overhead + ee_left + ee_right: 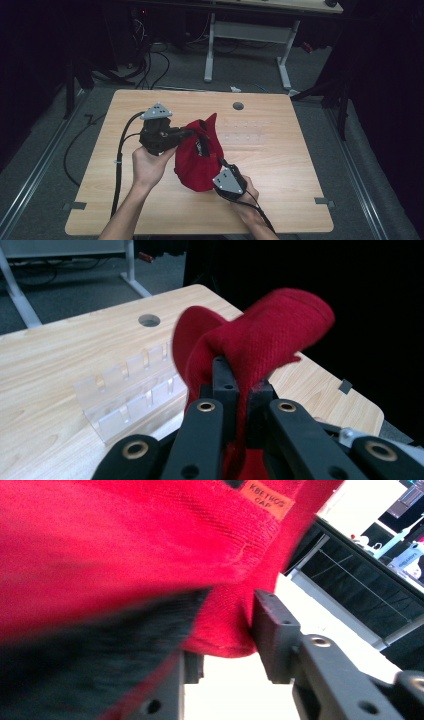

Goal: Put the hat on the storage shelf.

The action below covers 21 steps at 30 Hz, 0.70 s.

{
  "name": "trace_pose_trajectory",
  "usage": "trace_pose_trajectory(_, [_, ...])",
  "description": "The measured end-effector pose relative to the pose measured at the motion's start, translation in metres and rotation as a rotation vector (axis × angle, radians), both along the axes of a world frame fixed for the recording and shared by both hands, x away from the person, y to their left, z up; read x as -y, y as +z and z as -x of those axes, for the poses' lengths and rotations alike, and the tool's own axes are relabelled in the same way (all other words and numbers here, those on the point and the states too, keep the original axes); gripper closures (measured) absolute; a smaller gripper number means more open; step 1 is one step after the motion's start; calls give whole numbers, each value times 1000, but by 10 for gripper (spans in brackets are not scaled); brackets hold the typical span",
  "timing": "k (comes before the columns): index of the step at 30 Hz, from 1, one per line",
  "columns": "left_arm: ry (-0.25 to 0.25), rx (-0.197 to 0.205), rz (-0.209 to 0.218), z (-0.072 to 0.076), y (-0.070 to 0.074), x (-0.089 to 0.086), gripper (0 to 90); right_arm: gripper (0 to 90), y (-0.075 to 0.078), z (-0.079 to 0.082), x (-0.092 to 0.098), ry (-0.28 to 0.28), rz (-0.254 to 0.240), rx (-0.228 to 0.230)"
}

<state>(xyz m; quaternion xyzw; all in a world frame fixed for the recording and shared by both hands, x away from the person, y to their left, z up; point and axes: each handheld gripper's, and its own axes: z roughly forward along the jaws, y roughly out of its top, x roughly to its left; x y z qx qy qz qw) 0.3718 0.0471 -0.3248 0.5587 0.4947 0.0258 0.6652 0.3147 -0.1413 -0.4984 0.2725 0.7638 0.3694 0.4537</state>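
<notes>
A pale wooden table (280, 165) stands in a dim room, with a grey floor, loose cables and the white legs of another desk (285, 60) behind it. Near the middle of the table a red knitted cap (200, 160) is held up between two grippers. Its cloth is thick and fuzzy, a deep red, bunched into folds, with one pointed flap sticking up at the far side. The left gripper view shows a rounded fold of it rising above the jaws. A small orange label (265, 499) with dark letters is sewn on the cap, and a dark inner part shows blurred in the right gripper view. The left gripper (189, 133) reaches in from the left, and its jaws are pressed together on a fold of the cap's upper edge. The right gripper (220, 162) comes from the near right side; its jaws pinch the cap's lower edge, with red cloth between them. A clear plastic rack (130, 390) with slots lies on the table just beyond the cap, and a round hole (238, 106) sits near the table's far edge.
</notes>
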Motion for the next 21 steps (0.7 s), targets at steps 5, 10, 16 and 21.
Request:
trace_pose_trajectory(5, [2, -20, -3, -1, -4, -5, 875, 774, 4, 6, 11, 24, -4, 4])
trace_pose_trajectory(10, [5, -21, -4, -1, -5, -6, 868, 815, 6, 14, 14, 85, 49, 2])
trace_pose_trajectory(16, [1, -8, 14, -1, -5, -7, 821, 855, 10, 23, 9, 168, 120, -10])
trace_pose_trajectory(21, [-5, 0, 14, -2, -7, -7, 736, 859, 12, 24, 6, 208, 147, -57])
